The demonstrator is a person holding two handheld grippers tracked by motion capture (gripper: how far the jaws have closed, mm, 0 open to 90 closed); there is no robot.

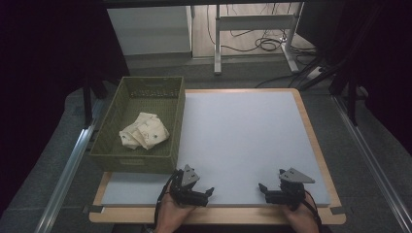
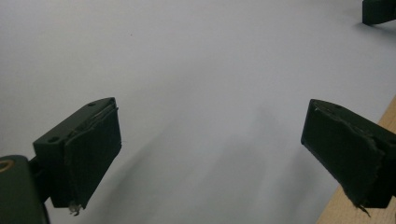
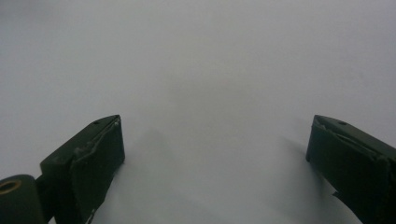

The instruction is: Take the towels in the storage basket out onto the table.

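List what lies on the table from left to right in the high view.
Green basket with the folded cloth inside it → left gripper → right gripper, both grippers near the front edge of the white mat.

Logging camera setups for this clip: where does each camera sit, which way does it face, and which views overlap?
High view: fixed above the person's side, looking forward and down on the white mat, the green basket and folded cloth; both hands show, holding the left gripper and right gripper.
Left gripper view: rides the left gripper, looking along its open jaws across the mat toward the right gripper.
Right gripper view: rides the right gripper, facing bare mat between open jaws.
All three share the mat.
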